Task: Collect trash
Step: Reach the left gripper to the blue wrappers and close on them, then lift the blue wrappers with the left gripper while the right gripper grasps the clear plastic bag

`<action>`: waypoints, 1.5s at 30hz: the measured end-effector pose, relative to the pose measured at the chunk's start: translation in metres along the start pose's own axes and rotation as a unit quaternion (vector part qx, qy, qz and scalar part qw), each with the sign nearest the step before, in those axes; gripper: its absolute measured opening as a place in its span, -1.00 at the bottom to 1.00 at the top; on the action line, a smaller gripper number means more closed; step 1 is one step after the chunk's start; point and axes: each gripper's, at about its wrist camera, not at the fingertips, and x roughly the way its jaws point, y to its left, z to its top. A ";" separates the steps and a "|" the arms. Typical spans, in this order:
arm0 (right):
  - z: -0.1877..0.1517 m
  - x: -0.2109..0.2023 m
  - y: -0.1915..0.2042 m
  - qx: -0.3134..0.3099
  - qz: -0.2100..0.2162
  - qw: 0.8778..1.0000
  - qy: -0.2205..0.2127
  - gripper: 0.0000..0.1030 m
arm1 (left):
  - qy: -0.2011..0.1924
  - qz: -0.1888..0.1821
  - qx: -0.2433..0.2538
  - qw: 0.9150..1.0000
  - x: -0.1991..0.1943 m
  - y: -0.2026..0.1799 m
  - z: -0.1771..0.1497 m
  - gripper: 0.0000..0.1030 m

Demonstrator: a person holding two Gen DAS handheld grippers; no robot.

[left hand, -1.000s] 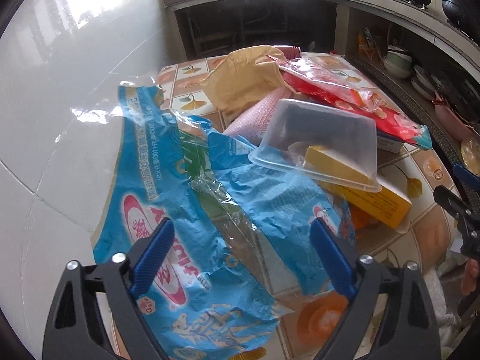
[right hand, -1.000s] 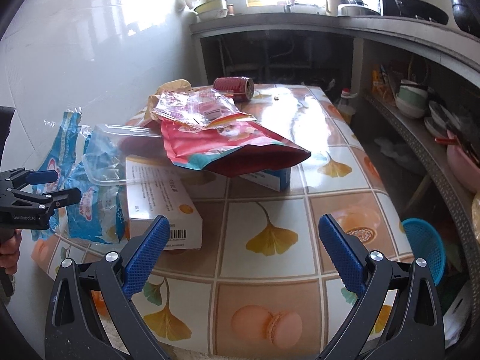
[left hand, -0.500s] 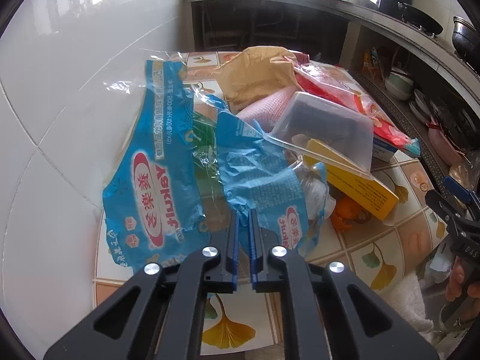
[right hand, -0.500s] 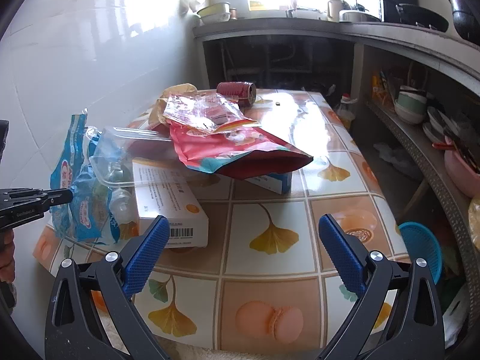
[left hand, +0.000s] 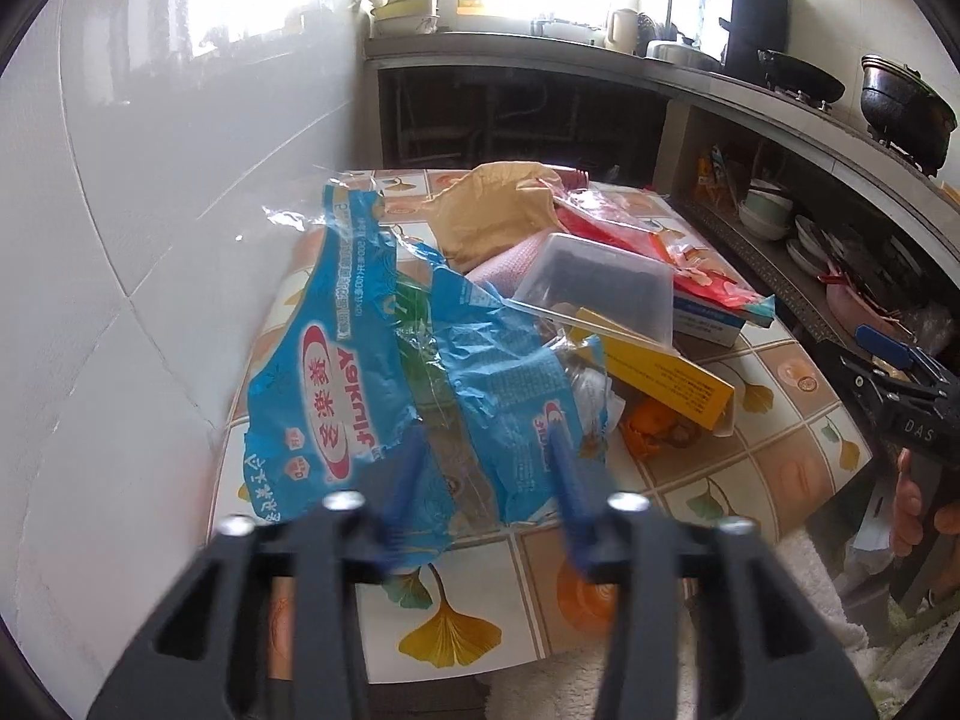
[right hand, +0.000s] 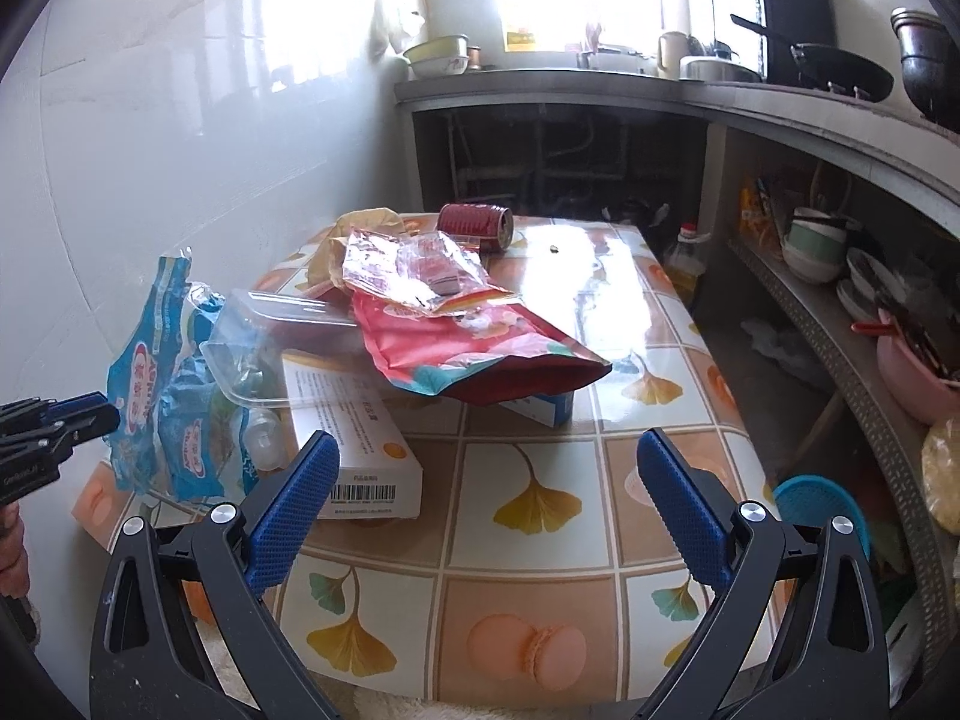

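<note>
Left wrist view: tiled table (left hand: pixel 774 420) against a white wall. Torn blue Yakult wrapper (left hand: pixel 342 384) at the table's near-left corner. Behind it, a clear plastic tub (left hand: pixel 594 288) lies upturned over a yellow box (left hand: pixel 666 372); brown paper bag (left hand: pixel 498 210) beyond. Left gripper (left hand: pixel 486 480), blurred, jaws opening, astride the wrapper's near edge; pads not pressing it.

Right wrist view: white carton (right hand: pixel 354 438) and red snack pouch (right hand: pixel 474 342) at the table's middle, red can (right hand: pixel 477 227) at its far end, the wrapper (right hand: pixel 168 396) at its left edge. Right gripper (right hand: pixel 486 504) spread wide, holding nothing, over bare tiles near the carton.
</note>
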 end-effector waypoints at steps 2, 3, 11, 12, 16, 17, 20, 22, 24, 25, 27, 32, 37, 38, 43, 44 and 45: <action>0.000 0.003 0.001 0.001 0.002 1.000 0.004 0.85 | -0.024 0.021 -0.002 0.999 -0.002 -0.001 0.001 0.68; -0.001 0.005 0.002 0.002 0.004 1.000 0.008 0.85 | -0.033 0.029 0.001 0.999 0.000 -0.002 0.003 0.82; -0.007 0.014 0.006 0.006 0.016 1.000 0.025 0.85 | 0.034 0.057 0.025 0.997 0.068 -0.007 0.013 0.90; -0.007 0.015 0.005 0.009 0.016 0.999 0.027 0.85 | 0.043 0.053 0.028 0.997 0.074 -0.007 0.012 0.90; -0.009 0.018 0.001 0.018 0.016 0.999 0.036 0.85 | 0.053 0.045 0.034 0.997 0.081 -0.009 0.005 0.69; -0.009 0.018 0.001 0.019 0.017 0.999 0.036 0.85 | 0.057 0.044 0.033 0.997 0.082 -0.009 0.004 0.51; -0.009 0.017 0.001 0.018 0.018 0.999 0.036 0.85 | 0.078 0.038 0.014 0.996 0.088 -0.003 -0.001 -0.02; -0.009 0.016 0.002 0.017 0.020 0.999 0.036 0.85 | 0.088 0.030 0.002 0.996 0.090 0.001 -0.004 -0.29; -0.009 0.014 0.003 0.014 0.019 0.999 0.034 0.85 | 0.091 0.029 0.001 0.995 0.091 0.002 -0.007 -0.59; -0.009 0.014 0.003 0.013 0.019 0.999 0.033 0.85 | 0.092 0.028 0.002 0.995 0.091 0.001 -0.008 -0.64; -0.008 0.012 0.003 0.013 0.017 0.999 0.032 0.85 | 0.093 0.028 0.003 0.995 0.090 0.001 -0.011 -0.85; -0.005 0.008 0.001 0.008 0.008 1.000 0.023 0.85 | 0.075 0.029 0.004 0.997 0.074 0.002 -0.017 -0.94; 0.006 0.004 -0.003 -0.018 -0.016 1.000 -0.006 0.85 | 0.054 0.024 -0.005 0.998 0.047 0.008 -0.019 -0.95; 0.010 0.004 -0.005 -0.028 -0.022 0.999 -0.015 0.85 | 0.050 0.023 -0.006 0.998 0.042 0.008 -0.019 -0.95; 0.031 0.016 -0.007 -0.101 -0.047 0.993 -0.047 0.81 | 0.021 0.006 -0.014 1.000 0.012 0.013 -0.018 -0.96; 0.035 0.020 -0.007 -0.114 -0.048 0.991 -0.047 0.78 | 0.014 0.001 -0.016 1.000 0.007 0.014 -0.018 -0.96; 0.040 0.025 -0.007 -0.128 -0.048 0.990 -0.044 0.72 | 0.007 -0.006 -0.019 1.000 0.001 0.016 -0.018 -0.96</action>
